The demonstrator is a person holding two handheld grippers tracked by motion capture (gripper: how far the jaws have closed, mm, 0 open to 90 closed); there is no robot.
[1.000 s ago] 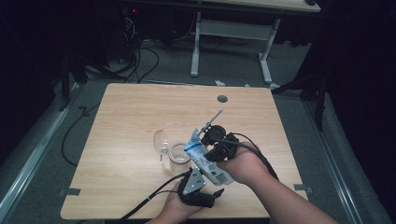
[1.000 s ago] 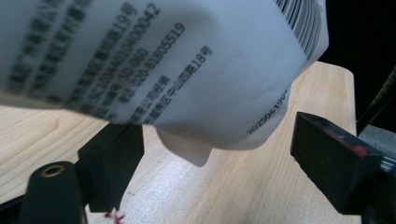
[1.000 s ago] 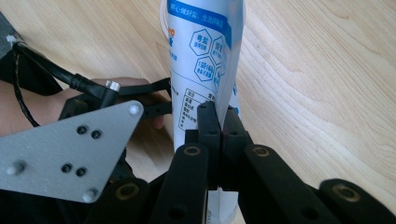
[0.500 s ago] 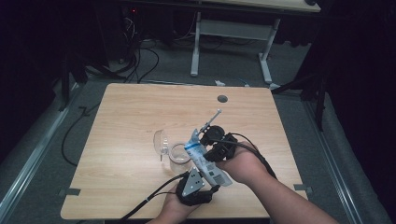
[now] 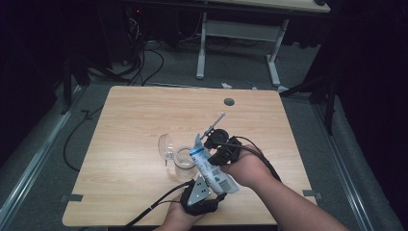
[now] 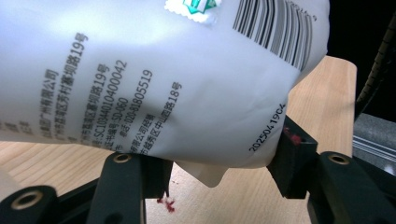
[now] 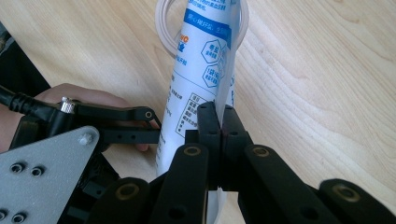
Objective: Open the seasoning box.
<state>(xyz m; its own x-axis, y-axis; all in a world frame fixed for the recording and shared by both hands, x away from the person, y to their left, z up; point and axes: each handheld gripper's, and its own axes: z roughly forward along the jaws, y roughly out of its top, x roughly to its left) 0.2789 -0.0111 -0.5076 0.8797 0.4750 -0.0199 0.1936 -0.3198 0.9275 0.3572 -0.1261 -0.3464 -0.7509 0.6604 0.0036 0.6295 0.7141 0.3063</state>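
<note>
A white pouch (image 5: 211, 169) with blue print and a barcode slants over the table, its upper end at the mouth of a clear glass jar (image 5: 184, 164). My right gripper (image 7: 219, 116) is shut on the pouch's (image 7: 201, 60) side seam, and in the high view this right gripper (image 5: 208, 153) comes in from the right. My left gripper (image 6: 222, 163) has just been closing, with the pouch's (image 6: 163, 70) lower end between its jaws and both pads against it. In the high view this left gripper (image 5: 213, 186) is near the table's front edge.
A clear lid or second glass piece (image 5: 166, 146) lies just left of the jar. The wooden table (image 5: 134, 120) has a cable hole (image 5: 229, 102) at the back. Cables trail off the front edge. Desk legs and floor cables lie beyond the table.
The left gripper's jaws have narrowed onto the pouch's lower end. Both hands and the pouch stay almost where they were.
</note>
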